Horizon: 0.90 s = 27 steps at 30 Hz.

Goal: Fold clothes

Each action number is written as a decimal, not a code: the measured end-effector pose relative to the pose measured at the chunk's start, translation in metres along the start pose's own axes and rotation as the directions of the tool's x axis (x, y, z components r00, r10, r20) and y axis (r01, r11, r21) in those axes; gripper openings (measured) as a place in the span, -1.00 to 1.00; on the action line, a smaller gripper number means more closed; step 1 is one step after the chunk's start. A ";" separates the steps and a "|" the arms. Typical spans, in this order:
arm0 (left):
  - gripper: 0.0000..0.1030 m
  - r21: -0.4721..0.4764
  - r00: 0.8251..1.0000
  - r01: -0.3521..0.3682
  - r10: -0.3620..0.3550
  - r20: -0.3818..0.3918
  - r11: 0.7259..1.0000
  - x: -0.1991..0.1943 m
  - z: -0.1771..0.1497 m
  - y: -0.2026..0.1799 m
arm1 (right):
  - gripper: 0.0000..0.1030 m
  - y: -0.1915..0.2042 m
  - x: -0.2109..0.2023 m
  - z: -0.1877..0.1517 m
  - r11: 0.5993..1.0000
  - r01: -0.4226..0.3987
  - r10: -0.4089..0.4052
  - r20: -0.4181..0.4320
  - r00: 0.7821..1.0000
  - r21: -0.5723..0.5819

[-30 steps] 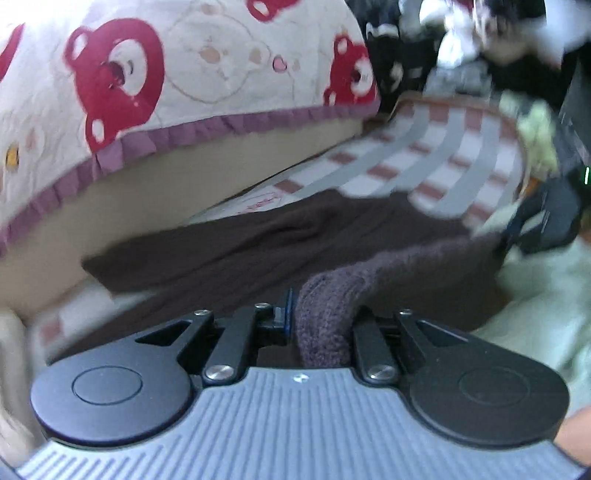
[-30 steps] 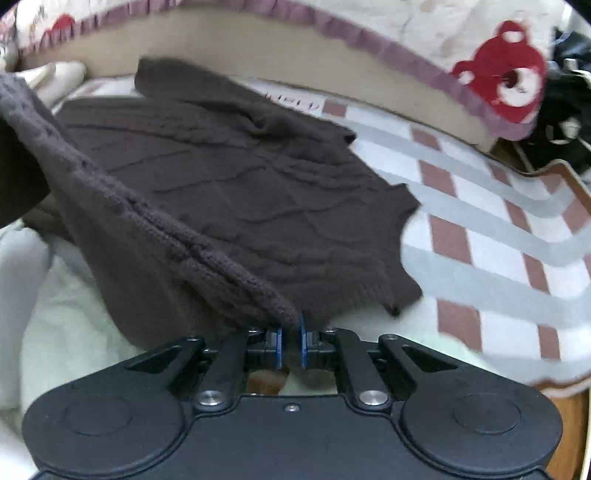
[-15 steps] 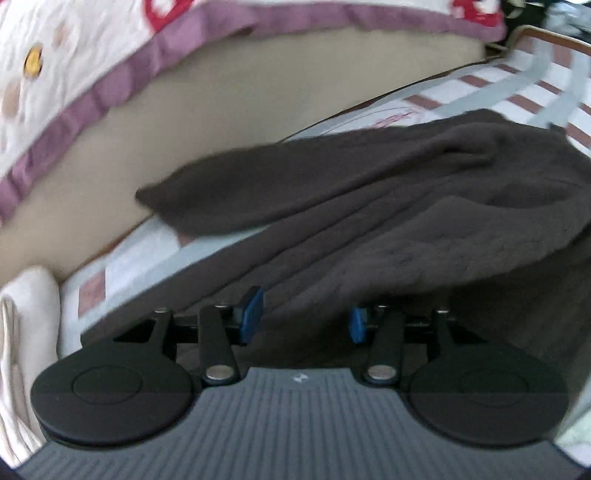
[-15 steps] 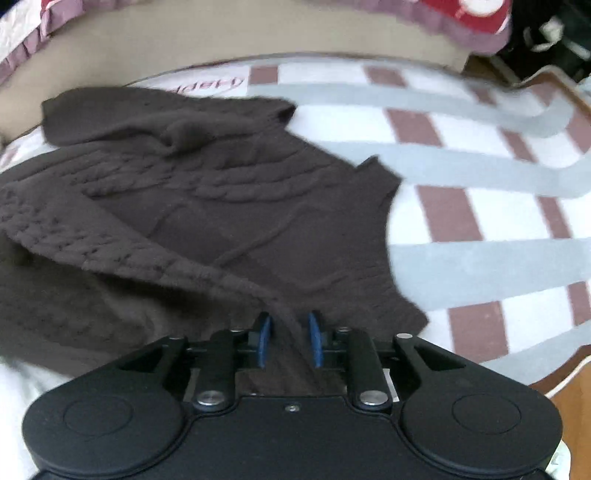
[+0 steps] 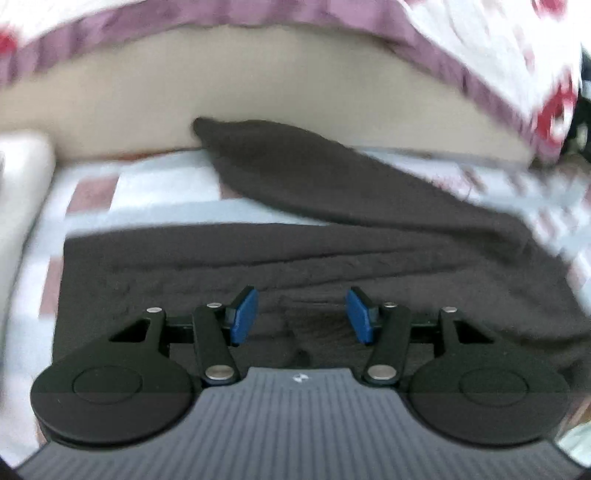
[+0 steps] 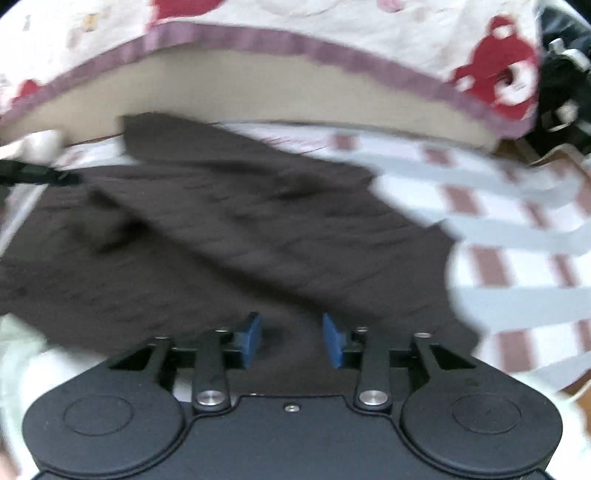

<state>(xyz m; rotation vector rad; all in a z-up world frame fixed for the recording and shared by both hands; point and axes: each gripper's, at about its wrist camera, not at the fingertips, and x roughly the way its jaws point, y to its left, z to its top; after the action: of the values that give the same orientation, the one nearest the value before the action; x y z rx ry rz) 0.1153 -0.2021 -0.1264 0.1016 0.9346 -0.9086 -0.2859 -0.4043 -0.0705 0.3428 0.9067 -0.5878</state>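
Observation:
A dark brown knitted sweater (image 5: 332,258) lies spread on a checked sheet, folded over on itself, with one sleeve (image 5: 266,155) reaching toward the far cushion. My left gripper (image 5: 301,315) hovers just over its near edge, open, blue pads apart with nothing between them. In the right wrist view the same sweater (image 6: 240,240) fills the middle and left. My right gripper (image 6: 291,339) is open above its near hem, holding nothing. Both views are blurred by motion.
A beige cushion (image 6: 277,96) under a bear-print quilt (image 6: 332,22) walls off the far side. The red, grey and white checked sheet (image 6: 517,240) shows bare on the right. A white cloth (image 5: 22,177) lies at the far left. Dark clutter (image 6: 565,74) sits at the far right.
Both grippers were shut on the sweater's edge a second ago. They have since opened and let it drop flat, and both have pulled back slightly.

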 end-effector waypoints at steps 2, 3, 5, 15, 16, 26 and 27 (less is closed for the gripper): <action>0.04 -0.082 0.995 0.086 -0.089 -0.037 0.993 0.003 -0.002 0.014 | 0.11 0.016 0.008 -0.009 0.995 0.009 -0.014 -0.049 0.999 -0.102; 0.04 -0.115 0.990 0.119 -0.127 -0.061 0.986 0.007 -0.005 0.019 | 0.12 0.023 0.012 -0.013 0.988 0.014 -0.025 -0.071 0.997 -0.152; 0.04 -0.149 0.977 0.151 -0.171 -0.131 0.977 0.022 -0.013 0.021 | 0.11 0.029 0.025 -0.017 0.971 0.053 -0.077 -0.092 0.993 -0.232; 0.10 0.004 0.964 0.153 -0.148 -0.221 0.988 0.049 -0.034 -0.014 | 0.13 0.016 0.069 -0.001 0.994 0.043 -0.054 -0.105 0.993 -0.098; 0.10 0.011 0.967 0.143 -0.137 -0.216 0.990 0.052 -0.033 -0.014 | 0.13 0.014 0.074 0.001 0.995 0.060 -0.069 -0.105 0.992 -0.083; -0.94 0.075 0.959 0.183 -0.194 0.207 0.980 -0.038 0.047 -0.007 | -0.77 0.007 0.074 0.008 0.945 -0.161 0.126 -0.140 0.982 -0.284; -0.94 0.046 0.954 0.190 -0.196 0.225 0.981 -0.046 0.051 0.000 | -0.77 0.001 0.062 0.010 0.939 -0.234 0.202 -0.146 0.969 -0.254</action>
<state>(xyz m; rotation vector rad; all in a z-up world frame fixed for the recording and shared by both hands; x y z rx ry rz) 0.1365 -0.1961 -0.0614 -0.0746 0.7268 -1.0881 -0.2491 -0.4289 -0.1148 0.2289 1.0330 -0.2361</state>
